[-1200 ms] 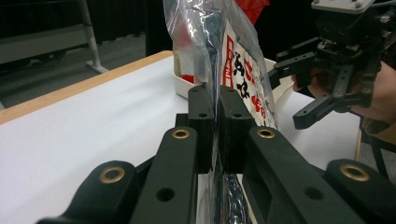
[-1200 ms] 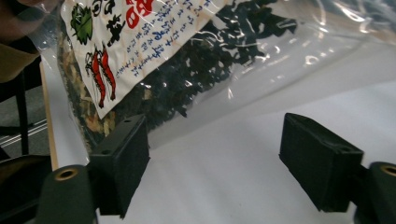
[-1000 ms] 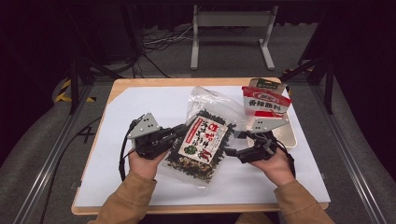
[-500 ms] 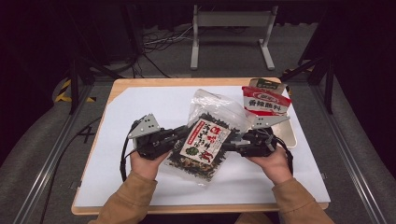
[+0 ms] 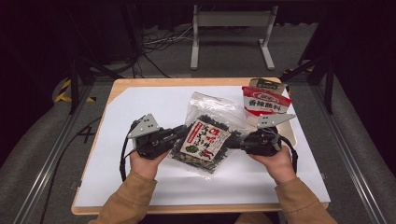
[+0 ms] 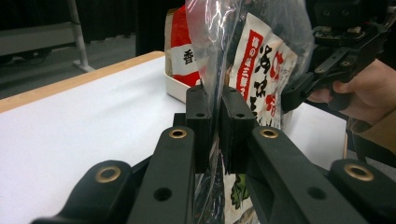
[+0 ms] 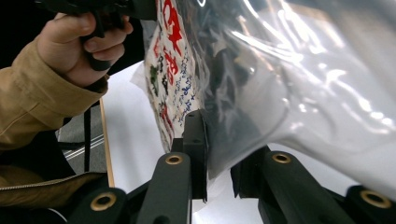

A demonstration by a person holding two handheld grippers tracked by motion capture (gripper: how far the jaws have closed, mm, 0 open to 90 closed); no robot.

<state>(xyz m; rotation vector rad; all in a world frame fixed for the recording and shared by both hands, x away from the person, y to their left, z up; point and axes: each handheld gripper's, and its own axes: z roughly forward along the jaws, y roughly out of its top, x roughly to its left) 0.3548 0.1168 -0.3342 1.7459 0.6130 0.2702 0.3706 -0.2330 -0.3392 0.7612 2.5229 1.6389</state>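
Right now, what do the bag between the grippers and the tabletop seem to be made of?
Bag: thin clear plastic film, glossy; it wrinkles, glares and shows dark contents behind a printed label. Tabletop: matte white sheet, probably laminate or paper, over a light wooden board visible along the edge.

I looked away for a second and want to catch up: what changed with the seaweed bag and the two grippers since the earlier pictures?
The right gripper came in from the right and its jaws have just been closing on the clear seaweed bag, whose right edge is now between them. The left gripper stayed clamped on the bag's left edge. The red packet in the tray did not move.
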